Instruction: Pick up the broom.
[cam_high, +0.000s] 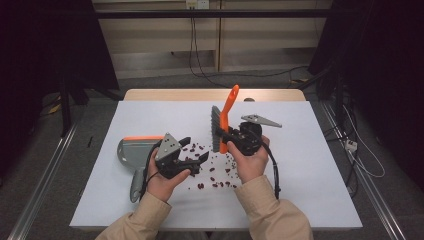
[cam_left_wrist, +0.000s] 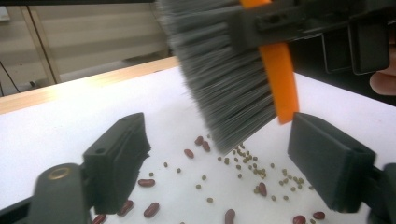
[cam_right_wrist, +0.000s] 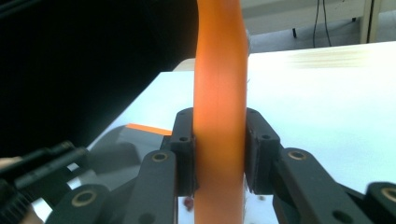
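Lying scattered nearest, many dark red beans (cam_high: 210, 172) dot the one white table (cam_high: 300, 165); the left gripper (cam_high: 192, 150) gapes empty. Beyond, the right gripper (cam_high: 225, 137) pinches one orange-handled grey-bristled brush (cam_high: 226, 120), upright, handle up, bristles down, lifted over the beans.

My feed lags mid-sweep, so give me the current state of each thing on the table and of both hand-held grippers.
Left hand-held gripper: open, nothing between the jaws.
Right hand-held gripper: shut on the brush handle.
Brush: held off the table, handle up, bristles above the beans.
Dustpan: lying on the table, left of the left hand-held gripper, not held.
Beans: scattered loose on the table, not swept up.
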